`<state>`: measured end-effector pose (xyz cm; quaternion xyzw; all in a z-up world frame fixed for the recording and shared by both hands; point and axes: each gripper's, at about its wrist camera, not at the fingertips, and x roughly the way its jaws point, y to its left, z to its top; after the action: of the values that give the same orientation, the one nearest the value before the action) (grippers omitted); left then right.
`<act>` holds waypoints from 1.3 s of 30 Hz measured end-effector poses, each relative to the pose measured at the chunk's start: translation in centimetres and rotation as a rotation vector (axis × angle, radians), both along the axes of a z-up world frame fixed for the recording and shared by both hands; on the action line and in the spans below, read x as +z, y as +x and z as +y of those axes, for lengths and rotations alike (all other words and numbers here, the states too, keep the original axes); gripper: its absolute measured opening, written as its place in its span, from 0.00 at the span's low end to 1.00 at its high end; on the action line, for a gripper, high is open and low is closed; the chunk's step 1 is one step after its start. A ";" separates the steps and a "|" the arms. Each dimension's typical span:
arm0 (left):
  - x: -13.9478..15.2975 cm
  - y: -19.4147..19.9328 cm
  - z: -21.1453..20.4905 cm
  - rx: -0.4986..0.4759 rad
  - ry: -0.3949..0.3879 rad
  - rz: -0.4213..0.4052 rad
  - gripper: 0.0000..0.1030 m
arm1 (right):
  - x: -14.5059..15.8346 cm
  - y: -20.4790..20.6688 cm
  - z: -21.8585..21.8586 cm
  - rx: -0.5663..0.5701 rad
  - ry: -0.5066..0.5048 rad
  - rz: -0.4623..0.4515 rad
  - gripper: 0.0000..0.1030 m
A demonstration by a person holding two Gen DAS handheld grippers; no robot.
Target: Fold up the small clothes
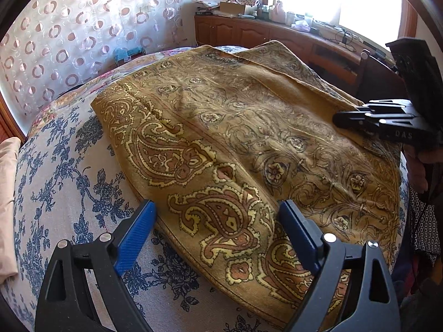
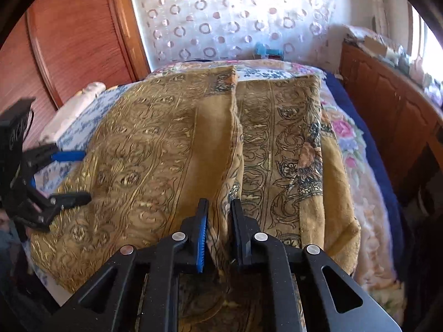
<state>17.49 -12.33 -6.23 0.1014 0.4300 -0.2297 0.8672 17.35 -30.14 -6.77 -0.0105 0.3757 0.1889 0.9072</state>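
Note:
A mustard paisley cloth (image 1: 235, 127) lies spread on the bed, with one flap folded over along a ridge (image 2: 234, 127) that runs away from me. My left gripper (image 1: 218, 204) is open and wide, its blue pads straddling the cloth's near edge just above the fabric; it also shows at the left of the right wrist view (image 2: 85, 177). My right gripper (image 2: 219, 203) is shut on a bunched ridge of the cloth (image 2: 155, 144) at its near end. In the left wrist view it reaches in from the right edge (image 1: 340, 117).
The blue floral bedsheet (image 1: 69, 179) surrounds the cloth, and a pink floral blanket (image 2: 354, 152) lies on the right. Wooden cabinets (image 1: 249, 27) with clutter stand under the window. A wooden wardrobe door (image 2: 69, 41) is on the left, and a beige pillow (image 1: 7, 193) beside it.

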 end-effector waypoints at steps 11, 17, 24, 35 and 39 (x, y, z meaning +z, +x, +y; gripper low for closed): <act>2.0 -1.1 1.6 0.077 -0.062 -0.066 0.88 | 2.6 -3.4 0.6 0.010 0.009 -0.169 0.07; 3.9 -2.3 2.2 0.083 -0.107 -0.100 0.88 | 3.9 -7.3 -1.7 -0.060 -0.006 -0.263 0.06; 2.6 -2.2 0.8 0.052 -0.084 -0.074 0.88 | 1.0 -9.4 -5.4 -0.157 -0.063 -0.200 0.06; 2.3 -3.1 0.0 0.048 -0.090 -0.065 0.88 | -0.3 -8.8 -4.9 -0.189 -0.009 -0.146 0.06; 2.0 -3.7 -0.3 0.041 -0.088 -0.054 0.88 | -0.4 -9.0 -5.4 -0.198 0.011 -0.137 0.06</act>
<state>13.77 -12.65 -4.25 0.0604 0.3978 -0.2276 0.8867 8.40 -35.54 -7.14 0.0188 0.3109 0.0992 0.9451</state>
